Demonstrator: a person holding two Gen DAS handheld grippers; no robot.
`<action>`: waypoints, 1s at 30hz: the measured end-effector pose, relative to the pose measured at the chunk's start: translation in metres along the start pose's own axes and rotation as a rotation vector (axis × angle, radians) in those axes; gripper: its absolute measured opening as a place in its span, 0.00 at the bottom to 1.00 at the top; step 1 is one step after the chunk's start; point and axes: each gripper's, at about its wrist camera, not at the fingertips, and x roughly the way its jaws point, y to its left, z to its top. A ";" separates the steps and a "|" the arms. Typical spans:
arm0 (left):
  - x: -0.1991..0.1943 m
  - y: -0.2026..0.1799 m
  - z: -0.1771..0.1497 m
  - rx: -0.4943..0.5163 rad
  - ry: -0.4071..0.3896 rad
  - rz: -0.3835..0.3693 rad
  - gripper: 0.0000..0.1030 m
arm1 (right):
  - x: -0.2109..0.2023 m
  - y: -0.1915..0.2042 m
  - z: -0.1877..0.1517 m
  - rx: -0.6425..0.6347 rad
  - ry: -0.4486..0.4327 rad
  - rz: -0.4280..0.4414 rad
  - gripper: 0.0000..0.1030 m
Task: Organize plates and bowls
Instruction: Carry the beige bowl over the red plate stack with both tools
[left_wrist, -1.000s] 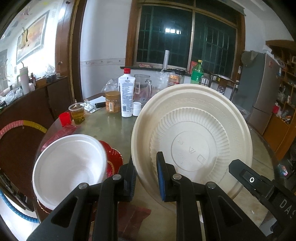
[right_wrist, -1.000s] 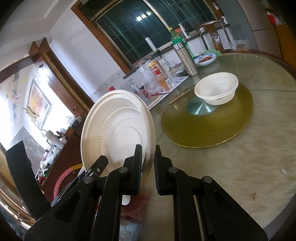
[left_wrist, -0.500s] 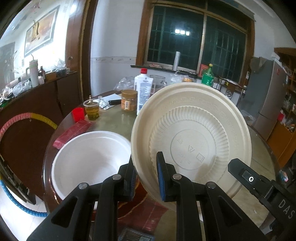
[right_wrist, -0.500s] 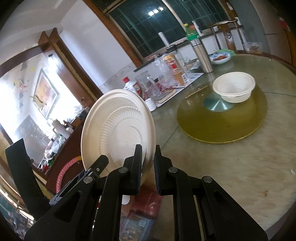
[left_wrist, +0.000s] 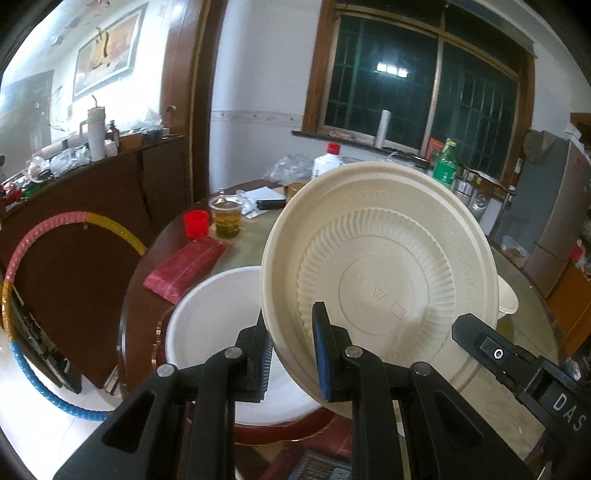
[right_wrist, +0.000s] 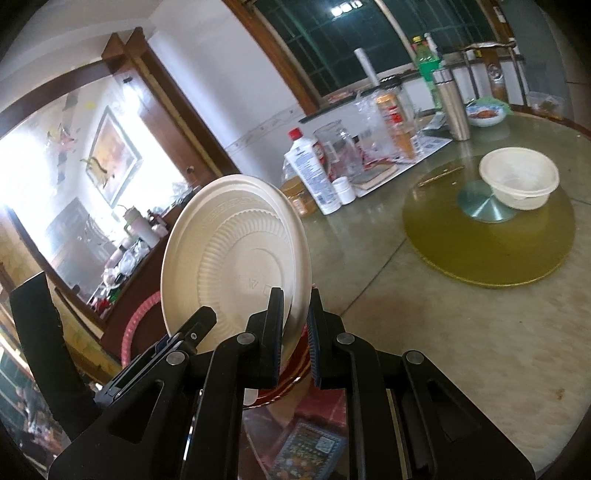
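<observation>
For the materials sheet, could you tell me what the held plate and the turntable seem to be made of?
Plate: apparently moulded pulp or foam, matte cream, with pressed ribs and embossed marks underneath; it looks disposable. Turntable: probably tinted glass, glossy yellow-green, with a metal hub showing through it.

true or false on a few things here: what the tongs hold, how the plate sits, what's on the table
1. Both tongs, left and right, grip the same cream plate. True.
2. The plate lies flat on the table. False: it is held up on edge, its underside facing the cameras.
3. A white bowl sits on the gold turntable. True.
4. The red cup is stacked inside the bowl. False: it stands on the table next to a clear cup of yellow liquid.
5. A white plate lies on the table below the held plate. True.
</observation>
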 end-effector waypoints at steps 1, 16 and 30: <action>0.000 0.003 0.000 -0.004 0.000 0.008 0.19 | 0.003 0.003 0.000 -0.006 0.008 0.005 0.12; 0.001 0.028 -0.002 -0.044 0.044 0.088 0.19 | 0.030 0.031 -0.007 -0.045 0.102 0.074 0.12; 0.002 0.047 0.003 -0.068 0.130 0.057 0.20 | 0.032 0.045 -0.010 -0.081 0.141 0.096 0.12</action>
